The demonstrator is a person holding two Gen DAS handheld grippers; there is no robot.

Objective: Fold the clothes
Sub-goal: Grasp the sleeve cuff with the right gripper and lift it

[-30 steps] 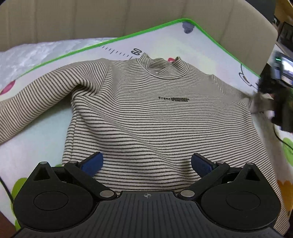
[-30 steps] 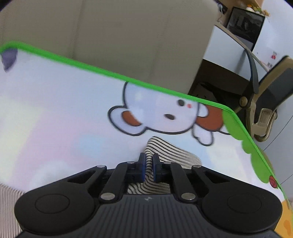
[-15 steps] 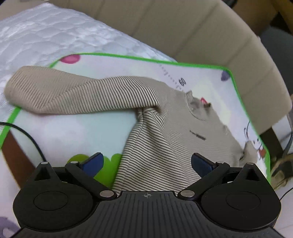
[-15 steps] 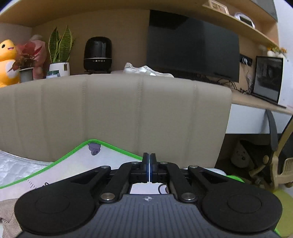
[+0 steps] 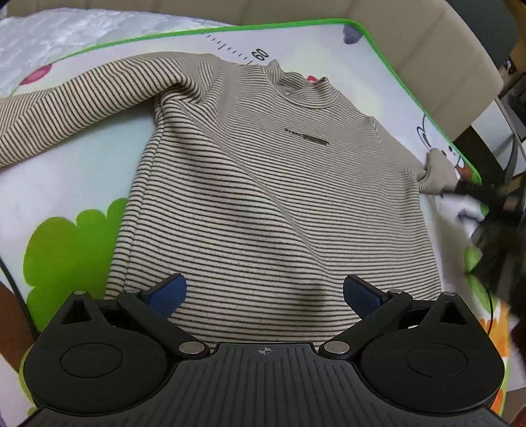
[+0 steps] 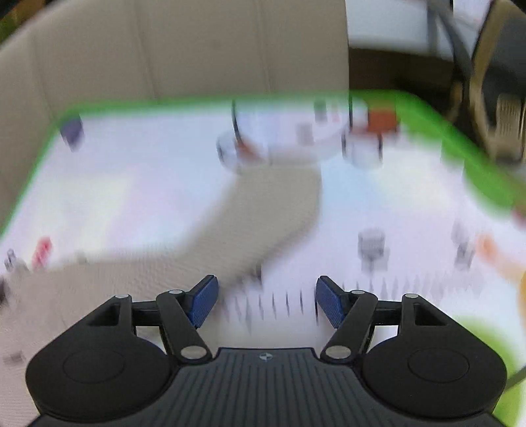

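Observation:
A beige striped long-sleeve shirt lies face up on a green-edged play mat. Its one sleeve stretches out to the left. My left gripper is open and empty, low over the shirt's hem. The other sleeve lies on the mat in the blurred right wrist view, curving away ahead. My right gripper is open and empty, just right of that sleeve's near part. The right gripper also shows as a dark blur in the left wrist view beyond the shirt's right side.
The mat lies on a white quilted bed. A beige padded headboard stands behind it. An office chair is off the mat's far right corner. A dark cable runs along the mat's left edge.
My right gripper has opened and let go of the sleeve, which now lies flat on the mat. The left gripper has swung back over the shirt's hem, staying open.

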